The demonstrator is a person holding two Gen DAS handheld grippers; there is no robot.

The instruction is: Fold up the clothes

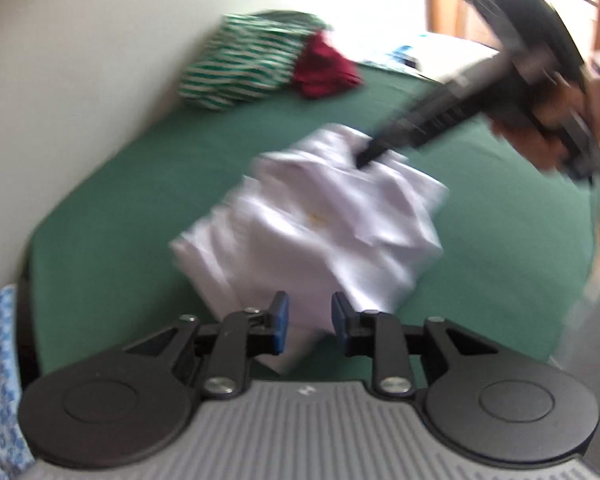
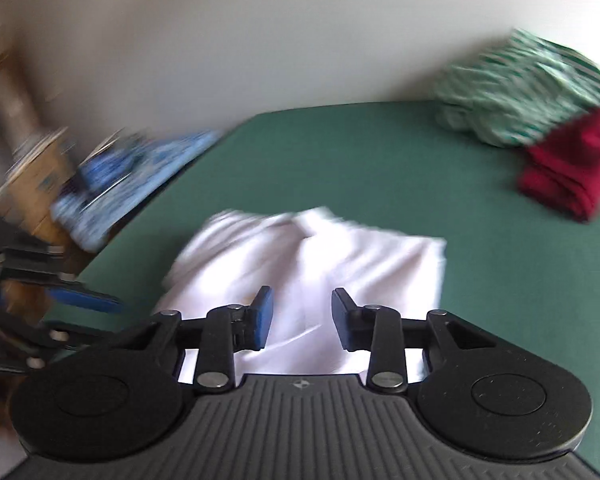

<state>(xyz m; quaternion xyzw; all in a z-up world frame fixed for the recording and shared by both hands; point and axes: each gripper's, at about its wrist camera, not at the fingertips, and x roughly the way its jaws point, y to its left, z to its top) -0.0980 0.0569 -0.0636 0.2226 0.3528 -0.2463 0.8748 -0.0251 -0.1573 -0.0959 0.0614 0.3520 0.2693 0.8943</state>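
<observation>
A white garment [image 1: 320,224], folded into a rough rectangle, lies on the green-covered surface [image 1: 140,200]. In the left wrist view my left gripper [image 1: 310,314] stands open just above the garment's near edge, and its blue pads press on nothing. My right gripper [image 1: 368,158], held by a hand [image 1: 560,120], reaches in from the right with its tips at the garment's far edge. In the right wrist view the right gripper [image 2: 302,306] is open over the white garment [image 2: 320,264] with nothing gripped. The left gripper [image 2: 84,300] shows blurred at the left.
A green-and-white striped garment [image 1: 240,64] and a dark red folded one [image 1: 324,68] lie at the far side by the white wall. Both also show in the right wrist view: the striped garment [image 2: 520,92] and the red one [image 2: 572,160]. Blue patterned cloth [image 2: 132,176] hangs at the surface's left edge.
</observation>
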